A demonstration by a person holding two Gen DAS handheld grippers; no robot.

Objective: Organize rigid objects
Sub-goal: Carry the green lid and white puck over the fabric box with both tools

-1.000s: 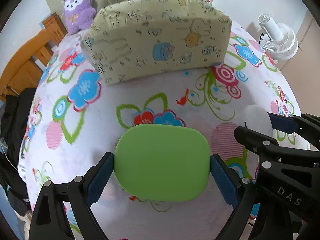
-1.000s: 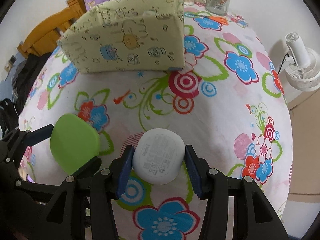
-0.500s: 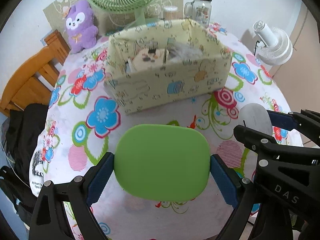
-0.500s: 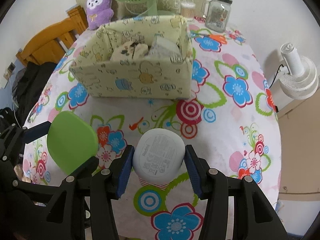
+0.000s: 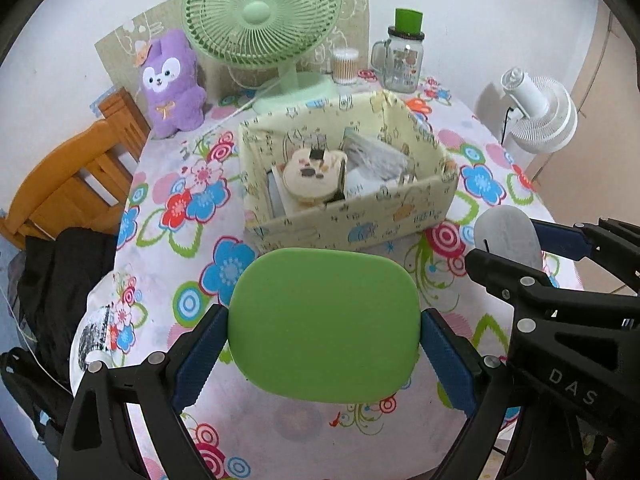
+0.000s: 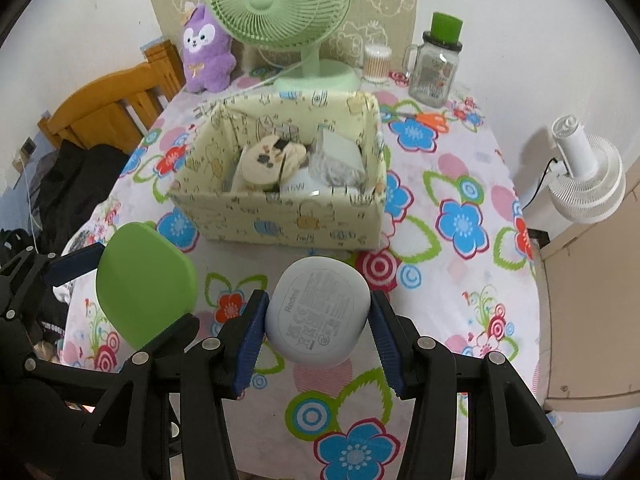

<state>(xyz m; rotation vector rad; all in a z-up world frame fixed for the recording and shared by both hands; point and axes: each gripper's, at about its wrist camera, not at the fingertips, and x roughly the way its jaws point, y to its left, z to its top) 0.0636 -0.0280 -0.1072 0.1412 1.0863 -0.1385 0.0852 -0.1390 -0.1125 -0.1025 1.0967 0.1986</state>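
My left gripper (image 5: 324, 340) is shut on a flat green rounded case (image 5: 324, 324), held above the flowered tablecloth. In the right wrist view the same green case (image 6: 146, 284) shows at the left. My right gripper (image 6: 318, 316) is shut on a small white rounded Redmi case (image 6: 318, 312), printed side up; in the left wrist view the white case (image 5: 508, 236) appears at the right. Beyond both stands an open yellow patterned storage box (image 5: 400, 208) (image 6: 280, 216) with several items inside, among them a round beige one (image 5: 314, 174).
At the table's far edge stand a green desk fan (image 5: 260, 20), a purple plush toy (image 5: 172, 84), a glass jar mug with green lid (image 5: 404, 60) and a cotton swab tub (image 5: 346, 66). A wooden chair (image 5: 68, 184) with dark clothing is left; a white fan (image 5: 540, 116) right.
Both grippers have risen with their cases still held. The box, first seen from the side, now shows its open top and contents; the fan and jar have come into view.
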